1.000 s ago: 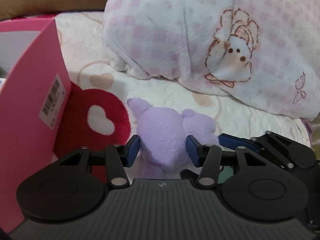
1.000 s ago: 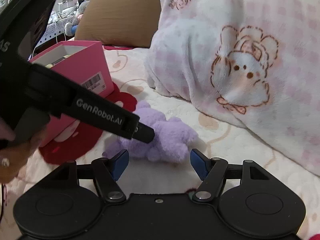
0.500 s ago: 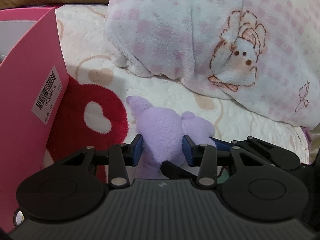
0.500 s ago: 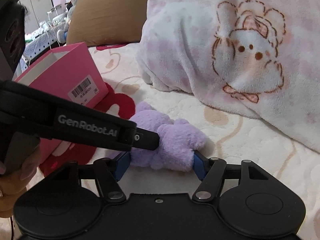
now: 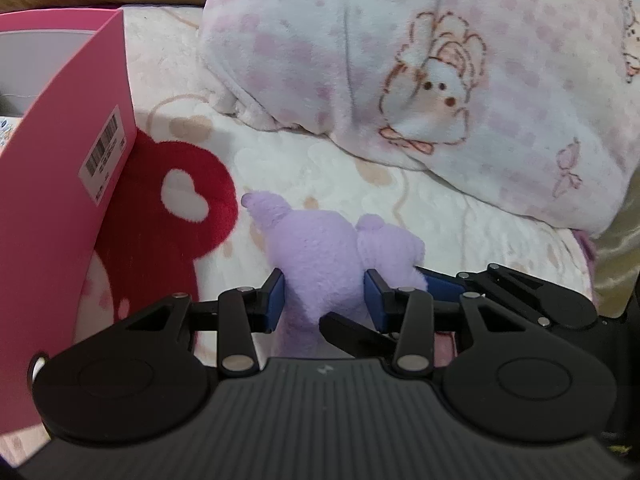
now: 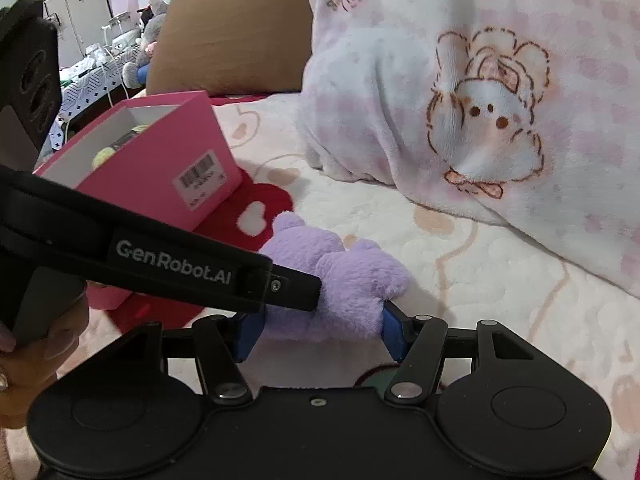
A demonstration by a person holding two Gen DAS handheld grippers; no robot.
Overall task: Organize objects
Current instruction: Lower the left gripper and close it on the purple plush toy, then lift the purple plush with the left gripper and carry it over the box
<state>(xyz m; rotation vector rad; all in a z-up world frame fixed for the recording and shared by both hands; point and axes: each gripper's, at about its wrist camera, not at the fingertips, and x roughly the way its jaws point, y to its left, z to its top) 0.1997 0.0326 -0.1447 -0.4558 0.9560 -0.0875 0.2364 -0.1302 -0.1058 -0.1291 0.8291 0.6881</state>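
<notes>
A purple plush toy (image 5: 320, 264) (image 6: 352, 280) lies on the cream bed cover just right of a pink open-topped box (image 5: 60, 200) (image 6: 160, 172). My left gripper (image 5: 324, 300) is shut on it, both blue pads pressed into its sides. My right gripper (image 6: 320, 334) comes in from the other side; its jaws are closing with the toy between them, and both pads touch the fur. In the right wrist view the left gripper's black finger (image 6: 200, 272) crosses over the toy. The right gripper's fingers (image 5: 440, 286) show beside the toy in the left wrist view.
A pink-and-white fleece blanket (image 5: 360, 60) (image 6: 480, 80) is heaped behind the toy. A red heart patch (image 5: 200, 216) lies under the box corner. A brown pillow (image 6: 232, 32) stands at the back. A hand (image 6: 36, 360) holds the left gripper.
The left gripper's pads have closed onto the plush toy. The right gripper has come forward until the toy sits between its pads, and its jaws have narrowed.
</notes>
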